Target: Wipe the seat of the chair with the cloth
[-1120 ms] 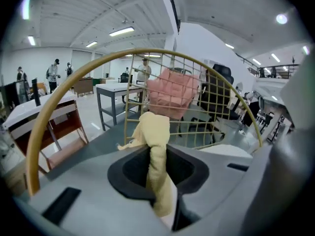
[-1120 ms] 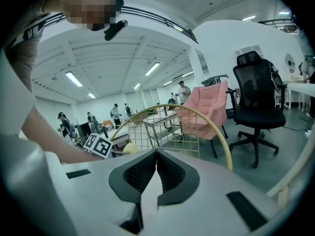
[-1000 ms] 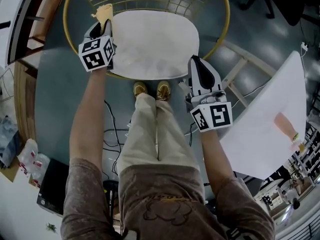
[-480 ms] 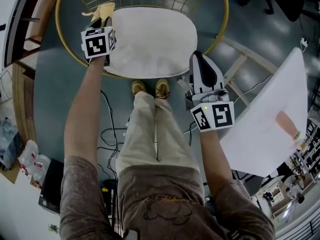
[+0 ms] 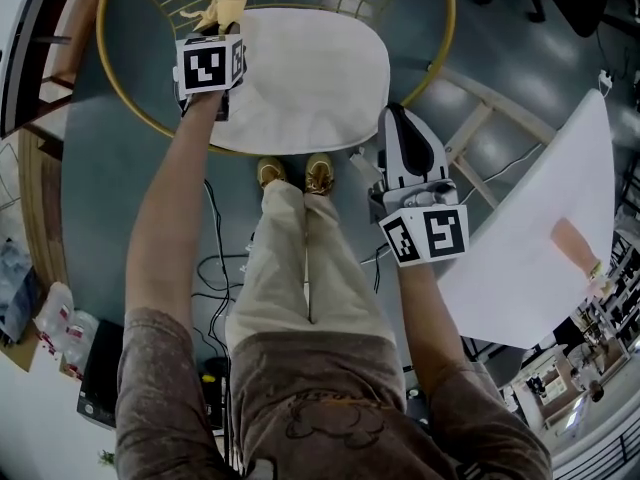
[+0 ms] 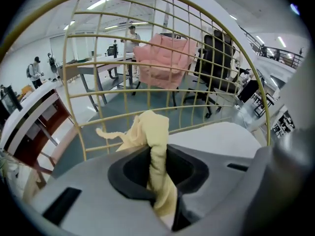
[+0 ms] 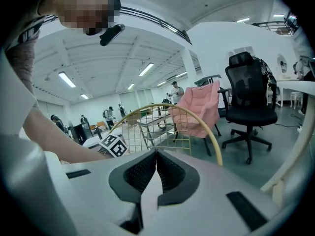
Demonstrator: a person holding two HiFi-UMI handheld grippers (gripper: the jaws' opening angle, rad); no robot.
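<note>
Your left gripper (image 5: 205,30) is out over the far left corner of the seat (image 5: 310,78), marker cube facing up. Its fingers (image 6: 129,173) are pinching the yellow cloth (image 5: 224,10). In the left gripper view the cloth (image 6: 153,132) bunches up out of the grip, with a loose tail poking left. It sits at the seat's far left edge, right by the gold wire back (image 6: 147,43). Can't tell whether the cloth touches the seat.

The seat is white and oval, inside the gold rim of the chair (image 5: 445,48). Your shoes (image 5: 294,174) are on the floor (image 5: 130,198), just off the seat's near edge.

Your right gripper (image 5: 400,128) is off the seat, just past its near right corner. It's over the floor and not touching the chair. In the right gripper view its fingers (image 7: 140,173) are pressed together with nothing between them. The chair's gold wire back and your left gripper's cube show beyond them.

At the far right there's a white bench (image 5: 540,248), well apart from the chair.
</note>
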